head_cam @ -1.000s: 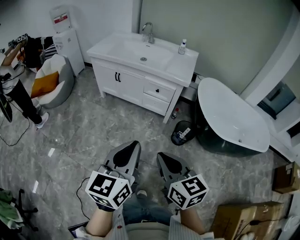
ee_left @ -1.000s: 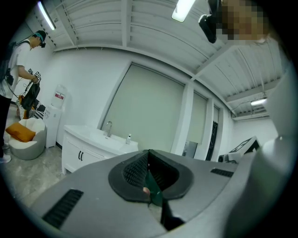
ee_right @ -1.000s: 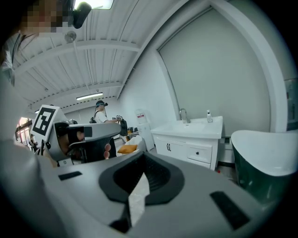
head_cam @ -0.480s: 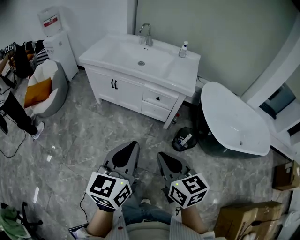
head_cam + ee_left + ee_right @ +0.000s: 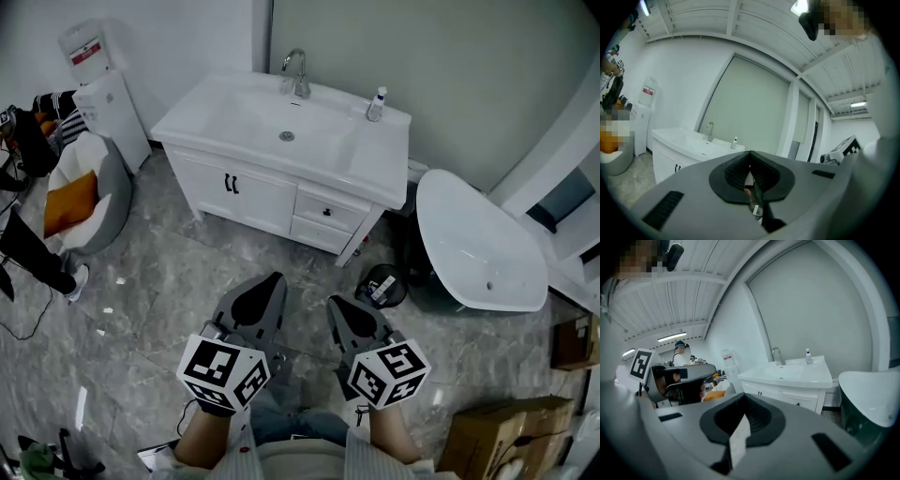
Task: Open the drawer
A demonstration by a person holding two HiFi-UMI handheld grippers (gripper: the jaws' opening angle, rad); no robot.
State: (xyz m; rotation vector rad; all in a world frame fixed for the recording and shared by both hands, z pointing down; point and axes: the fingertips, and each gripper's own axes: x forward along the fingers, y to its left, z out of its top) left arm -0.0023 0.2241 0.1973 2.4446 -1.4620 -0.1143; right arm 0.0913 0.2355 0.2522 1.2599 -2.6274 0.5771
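Note:
A white vanity cabinet (image 5: pixel 246 192) with a basin stands against the far wall. On its right side are two closed drawers, the upper drawer (image 5: pixel 328 212) with a small dark knob and the lower drawer (image 5: pixel 320 235) under it. My left gripper (image 5: pixel 274 279) and right gripper (image 5: pixel 335 303) are held side by side over the grey floor, well short of the cabinet, pointing at it. Both have their jaws shut with nothing in them. The right gripper view shows the cabinet (image 5: pixel 787 380) ahead beyond the shut right gripper (image 5: pixel 744 397). The left gripper view has the cabinet (image 5: pixel 677 150) at the left.
A white bathtub (image 5: pixel 480 248) stands right of the vanity, with a black bin (image 5: pixel 382 284) in front of it. A water dispenser (image 5: pixel 98 94), a grey beanbag with an orange cushion (image 5: pixel 80 192) and a person's leg (image 5: pixel 33 248) are at the left. Cardboard boxes (image 5: pixel 511 436) sit at the lower right.
Both grippers have moved forward together towards the vanity, which now sits nearer and larger in the head view. Their jaws stay shut.

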